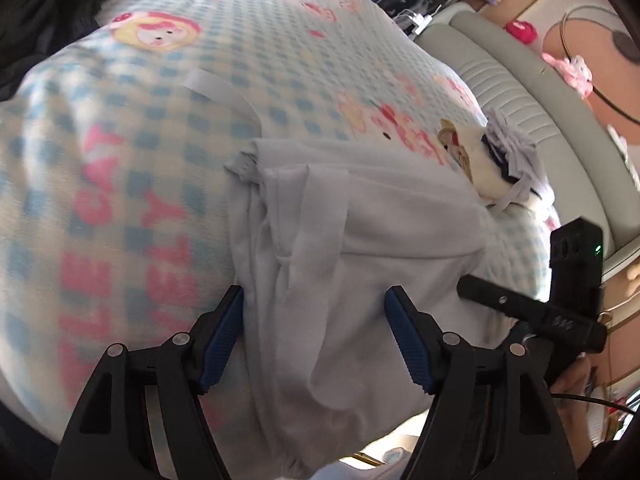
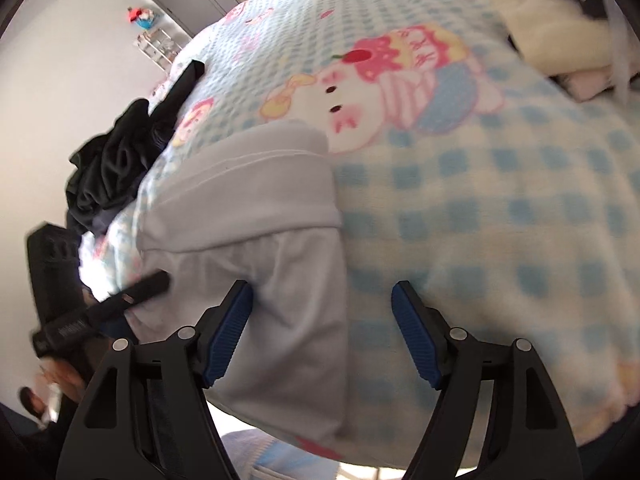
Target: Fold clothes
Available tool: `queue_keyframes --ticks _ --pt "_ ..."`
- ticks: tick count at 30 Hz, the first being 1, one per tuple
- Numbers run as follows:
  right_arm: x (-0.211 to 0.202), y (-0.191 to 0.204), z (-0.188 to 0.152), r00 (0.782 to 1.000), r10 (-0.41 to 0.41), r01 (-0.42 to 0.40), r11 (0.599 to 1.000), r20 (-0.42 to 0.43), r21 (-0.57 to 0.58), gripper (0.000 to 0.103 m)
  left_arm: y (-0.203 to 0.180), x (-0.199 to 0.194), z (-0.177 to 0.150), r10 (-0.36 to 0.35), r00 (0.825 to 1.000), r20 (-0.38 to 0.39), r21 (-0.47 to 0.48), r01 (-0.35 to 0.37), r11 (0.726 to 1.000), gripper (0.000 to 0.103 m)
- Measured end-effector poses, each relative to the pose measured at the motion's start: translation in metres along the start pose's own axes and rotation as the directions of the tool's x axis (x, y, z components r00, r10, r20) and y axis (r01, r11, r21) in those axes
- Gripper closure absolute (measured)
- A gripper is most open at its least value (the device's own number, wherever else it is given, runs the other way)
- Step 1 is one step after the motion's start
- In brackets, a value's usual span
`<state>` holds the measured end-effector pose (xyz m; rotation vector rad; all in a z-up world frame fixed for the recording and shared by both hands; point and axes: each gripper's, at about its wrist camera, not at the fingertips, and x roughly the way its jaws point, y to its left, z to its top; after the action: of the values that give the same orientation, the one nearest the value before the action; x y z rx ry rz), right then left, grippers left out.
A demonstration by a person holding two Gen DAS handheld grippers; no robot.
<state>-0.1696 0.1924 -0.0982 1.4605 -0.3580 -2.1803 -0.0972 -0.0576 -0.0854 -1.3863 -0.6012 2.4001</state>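
Left hand-held gripper [image 1: 314,304]: jaws apart, straddling the pale folded garment [image 1: 360,248] on the bed's checked cartoon blanket [image 1: 132,184], gripping nothing. Right hand-held gripper [image 2: 322,300]: jaws apart over the garment's right edge. Dark clothes [image 1: 44,12] are heaped at 10 o'clock; a cream bundle [image 1: 492,164], possibly clothing, lies at 2 o'clock. The garment's near hem runs out of frame behind the fingers.
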Motion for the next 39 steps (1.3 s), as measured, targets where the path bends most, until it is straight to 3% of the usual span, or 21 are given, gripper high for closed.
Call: queue_keyframes --ticks 5,8,10,13,14,18,22,26,28,31,33,36,39 --pt "0.011 0.016 0.001 0.999 -0.051 0.051 0.998 -0.003 -0.044 0.024 0.006 0.001 0.001 -0.013 1.0 0.028 -0.036 0.014 0.999 0.028" --pt "0.017 0.019 0.005 0.996 -0.084 0.083 0.995 -0.016 -0.049 0.024 0.008 0.0 0.007 -0.028 0.999 0.038 -0.045 0.029 0.999 0.033" --pt "0.017 0.022 0.005 0.995 -0.103 0.102 0.993 -0.015 -0.055 0.024 0.012 -0.003 0.009 -0.112 0.993 0.03 -0.063 0.113 0.992 0.039" --pt "0.011 0.039 0.003 0.99 -0.142 0.141 0.984 0.007 -0.106 0.026 0.026 -0.007 0.012 -0.269 0.962 0.047 -0.152 0.273 0.95 0.039" --pt "0.01 0.047 0.002 0.989 -0.149 0.15 0.981 0.013 -0.124 0.026 0.029 -0.005 0.013 -0.274 0.961 0.043 -0.168 0.278 0.946 0.039" --pt "0.022 0.058 0.002 0.98 -0.198 0.196 0.966 0.005 -0.165 0.025 0.028 0.005 0.014 -0.237 0.971 0.012 -0.162 0.236 0.958 0.04" --pt "0.028 0.052 0.001 0.982 -0.187 0.184 0.973 -0.005 -0.142 0.024 0.016 0.013 0.011 -0.152 0.988 -0.027 -0.078 0.15 0.986 0.038" --pt "0.034 0.048 -0.001 0.983 -0.184 0.179 0.972 -0.017 -0.152 0.018 0.015 0.019 0.012 -0.12 0.992 -0.04 -0.062 0.117 0.991 0.038" --pt "0.04 0.041 -0.003 0.988 -0.151 0.147 0.98 -0.019 -0.137 0.013 0.019 0.018 0.012 -0.126 0.991 -0.043 -0.07 0.123 0.99 0.038" --pt "0.043 0.034 -0.005 0.994 -0.106 0.104 0.989 -0.013 -0.108 0.012 0.017 0.014 0.01 -0.1 0.995 -0.03 -0.046 0.098 0.994 0.042" --pt "0.037 0.037 -0.004 0.995 -0.098 0.096 0.99 -0.007 -0.102 0.031 0.01 0.01 0.008 -0.06 0.998 -0.005 -0.002 0.06 0.998 0.051" --pt "0.02 0.051 -0.004 0.992 -0.122 0.124 0.984 0.03 -0.129 0.051 -0.007 -0.002 0.006 0.001 0.999 0.041 0.071 -0.004 0.997 0.067" --pt "-0.003 0.052 -0.004 0.995 -0.085 0.09 0.99 0.056 -0.11 0.064 -0.025 -0.011 0.01 0.021 0.999 0.049 0.095 -0.026 0.995 0.075"
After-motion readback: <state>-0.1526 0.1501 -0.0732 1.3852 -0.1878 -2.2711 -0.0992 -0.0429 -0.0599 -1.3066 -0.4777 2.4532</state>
